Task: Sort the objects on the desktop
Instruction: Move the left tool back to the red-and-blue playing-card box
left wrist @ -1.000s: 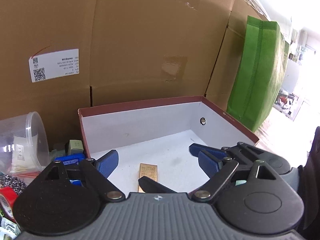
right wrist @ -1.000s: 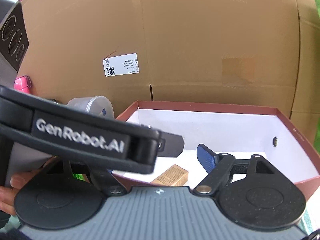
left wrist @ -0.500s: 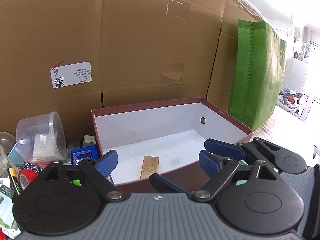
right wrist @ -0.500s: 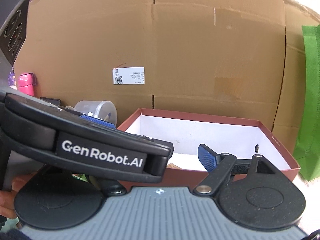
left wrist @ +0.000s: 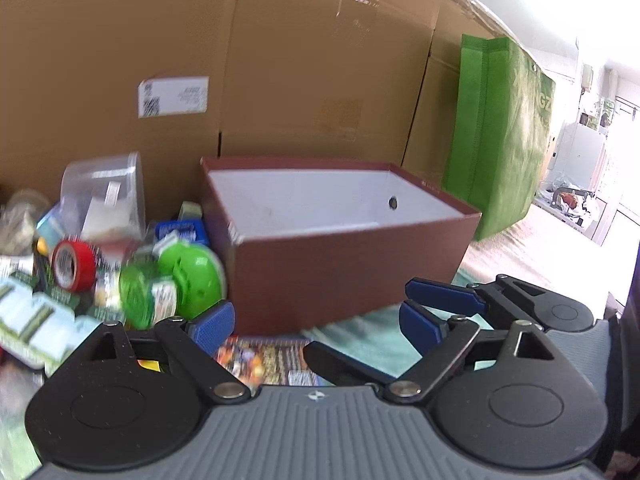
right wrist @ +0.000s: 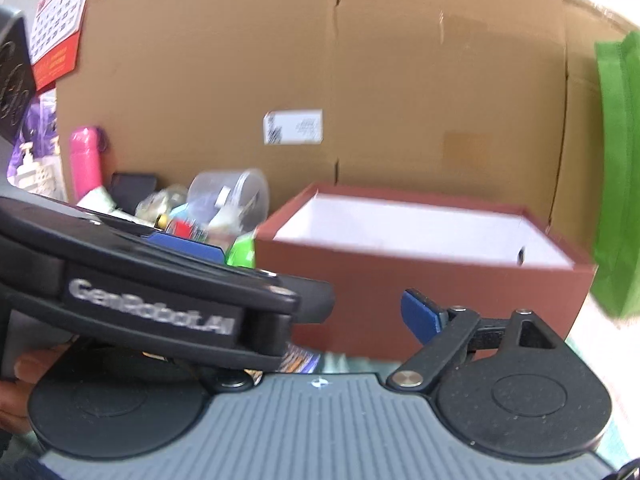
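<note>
Far left: a heap of small items, with a red tape roll [left wrist: 74,265] and a green round container [left wrist: 190,276] touching the brown box [left wrist: 344,268]. Box open-topped, white inside, against cardboard. Left gripper [left wrist: 316,322] near its front wall, jaws wide, holding nothing. Right gripper [left wrist: 442,300] just beside it; its left finger is hidden, so cannot tell its spread.

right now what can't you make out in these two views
- Floor of the brown box: hidden by its near wall in both views, so its contents cannot be told.
- Right tongs: the left tongs' body covers one finger in the right wrist view.
- Pile of small items: motion blur, labels unreadable.
- Shipping label: blurred and too small to read.
</note>
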Tool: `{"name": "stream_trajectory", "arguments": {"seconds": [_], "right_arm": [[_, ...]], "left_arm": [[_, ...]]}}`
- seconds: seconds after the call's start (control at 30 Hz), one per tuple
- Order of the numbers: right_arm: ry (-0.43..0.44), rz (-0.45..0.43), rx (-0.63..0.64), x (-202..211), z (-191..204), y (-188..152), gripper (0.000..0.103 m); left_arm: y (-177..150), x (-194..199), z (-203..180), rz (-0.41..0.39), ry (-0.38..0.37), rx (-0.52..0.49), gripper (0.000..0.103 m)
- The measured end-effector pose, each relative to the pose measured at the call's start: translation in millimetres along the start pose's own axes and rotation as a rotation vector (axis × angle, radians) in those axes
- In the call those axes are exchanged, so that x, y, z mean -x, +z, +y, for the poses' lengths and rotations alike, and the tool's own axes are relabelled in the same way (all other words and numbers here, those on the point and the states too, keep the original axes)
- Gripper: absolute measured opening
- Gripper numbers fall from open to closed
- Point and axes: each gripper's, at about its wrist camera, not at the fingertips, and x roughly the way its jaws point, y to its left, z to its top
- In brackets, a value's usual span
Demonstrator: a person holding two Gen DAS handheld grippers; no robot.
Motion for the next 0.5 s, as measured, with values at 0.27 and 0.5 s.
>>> {"name": "stream_trajectory", "arguments": {"seconds": [0.27,0.5], "right_arm": [[0.024,0.141,0.026,-25.2,12.5,-27.1,0.087],[0.063,0.202,-0.012,-36.5,9.2,-30.1,0.087]], "left_arm": [[-26.3,-4.6,33.1,0.049,-0.040,0.087,0.092],[-24.2,-24.2,33.7,0.095,-0.046,0.045,0.092]]}}
